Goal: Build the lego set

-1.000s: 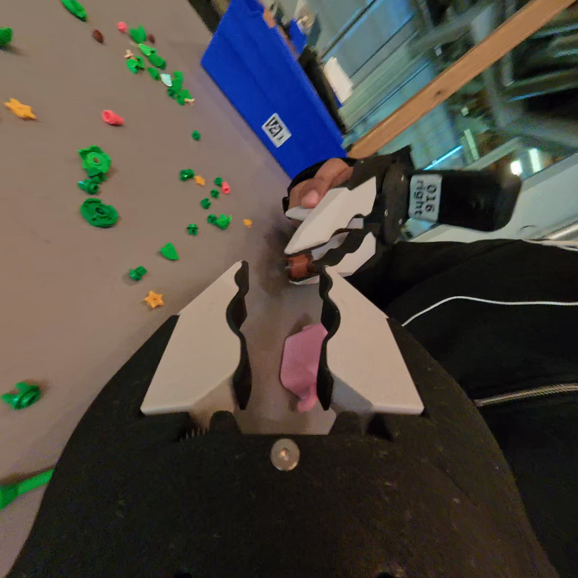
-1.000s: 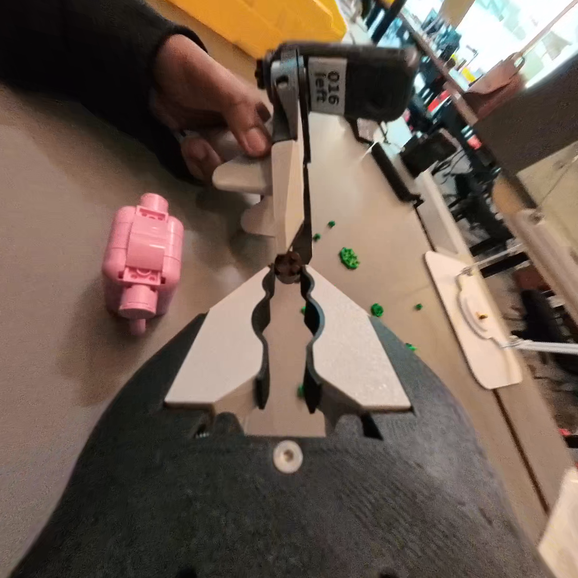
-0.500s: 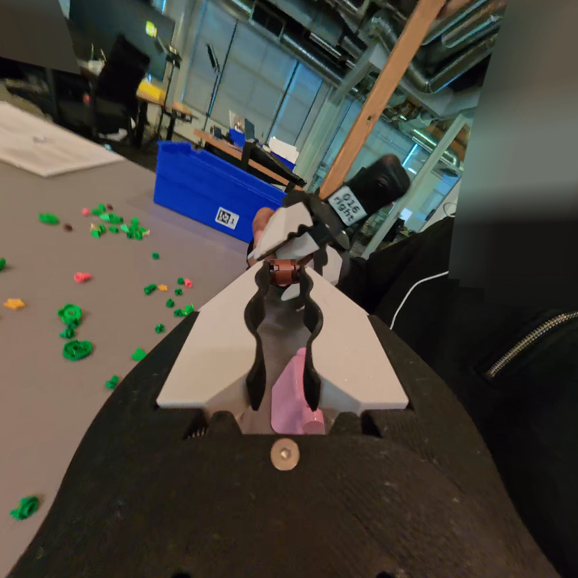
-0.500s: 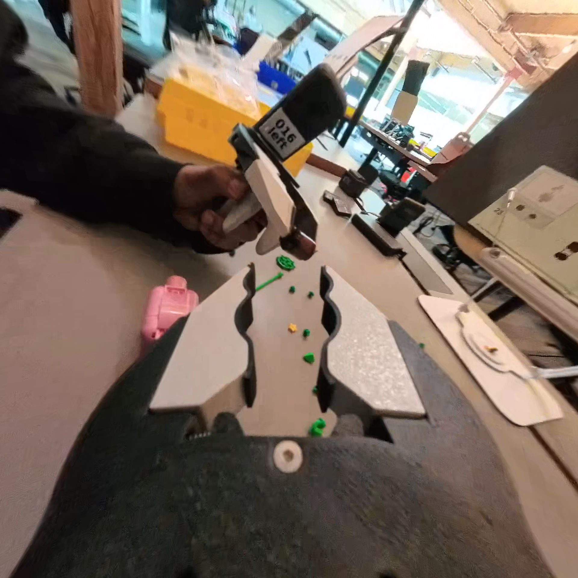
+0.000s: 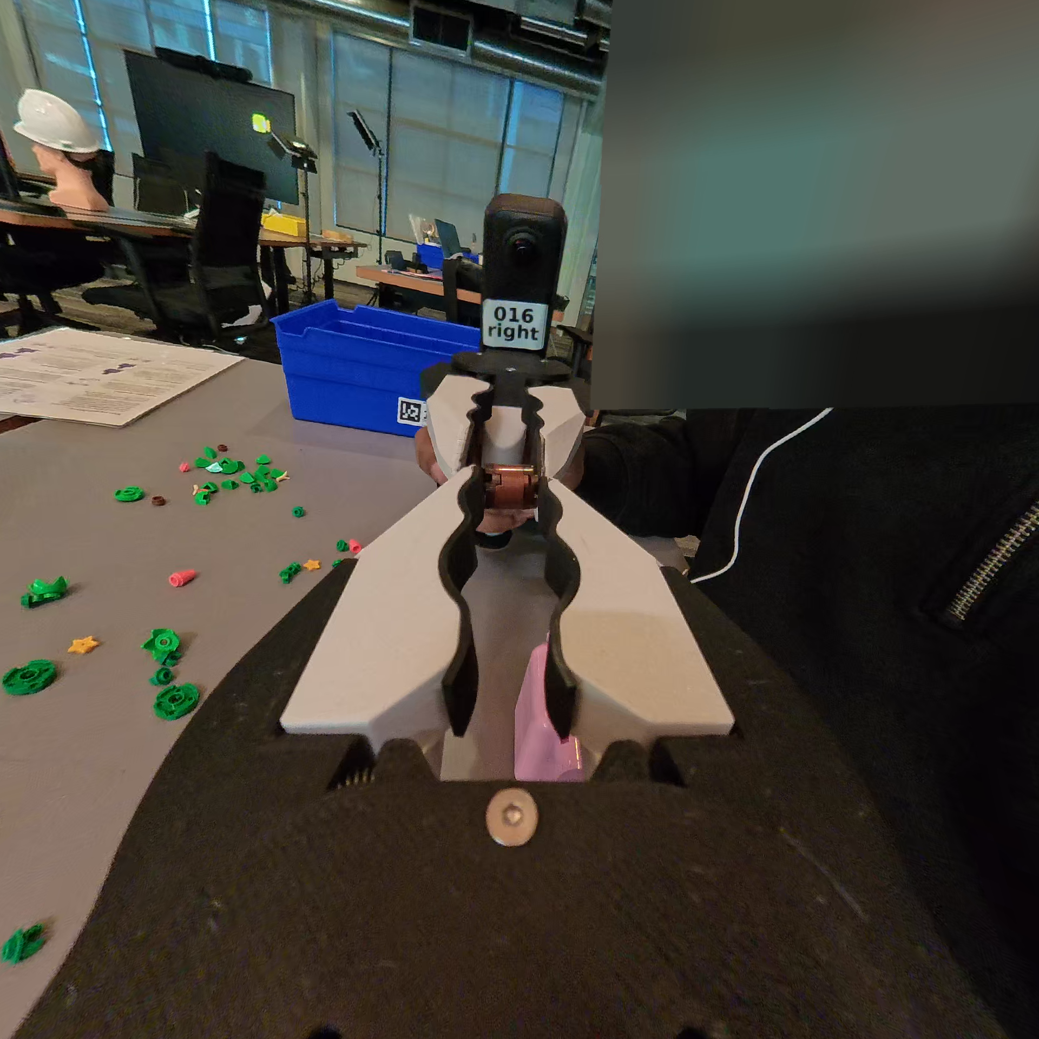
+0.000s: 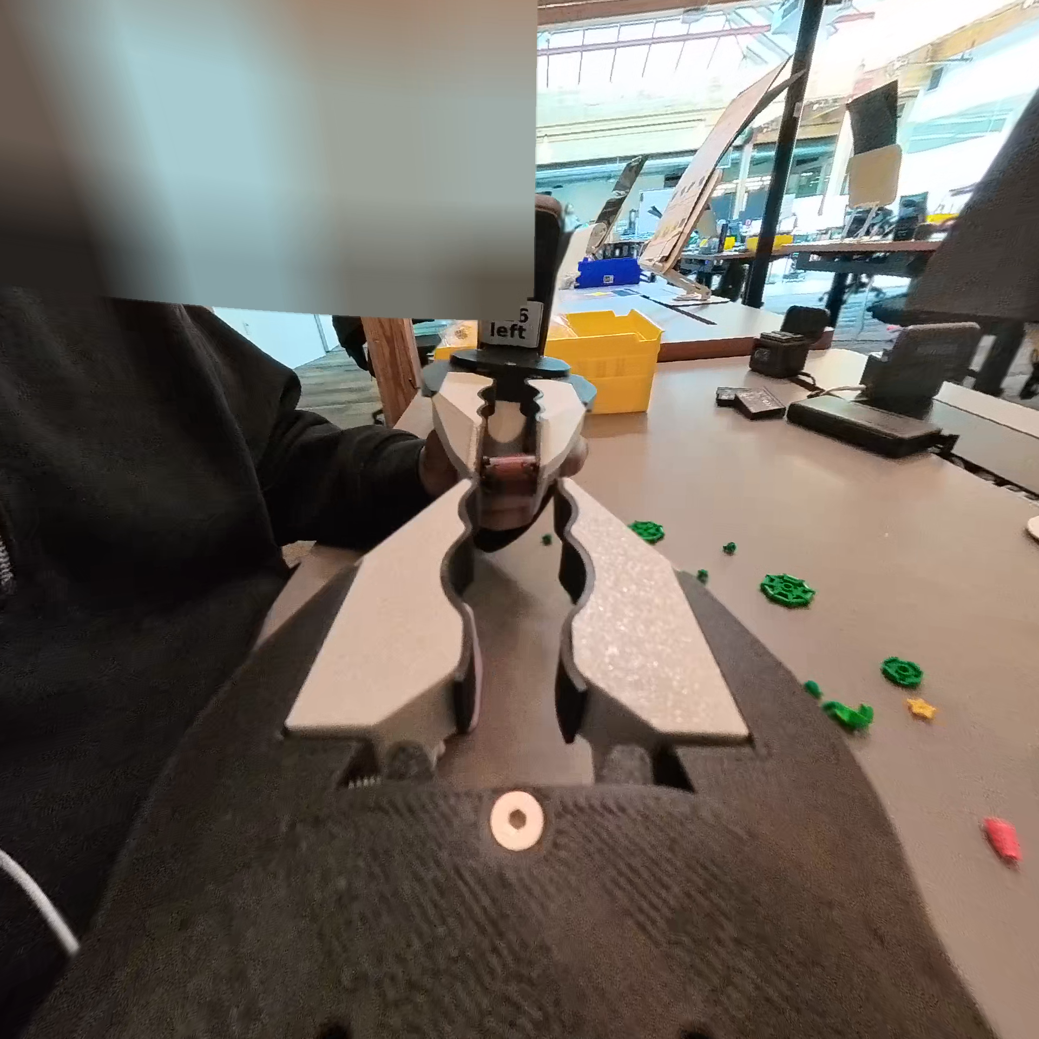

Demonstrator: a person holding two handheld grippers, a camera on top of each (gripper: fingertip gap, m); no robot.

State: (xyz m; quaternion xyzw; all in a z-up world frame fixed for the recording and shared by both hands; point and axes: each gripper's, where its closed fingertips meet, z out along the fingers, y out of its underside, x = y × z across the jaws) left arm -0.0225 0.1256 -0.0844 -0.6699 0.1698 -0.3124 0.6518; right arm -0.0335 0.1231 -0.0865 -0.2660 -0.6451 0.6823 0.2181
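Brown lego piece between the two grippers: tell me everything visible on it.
The brown lego piece is small, reddish-brown glossy plastic, roughly cylindrical, lying crosswise with a seam or groove across its middle. It is held in the air above the grey table, at the tips of the left gripper, whose fingers close on its two ends. The right gripper meets it from the far side; whether that one also grips cannot be told.

Glossy brown piece, matt table
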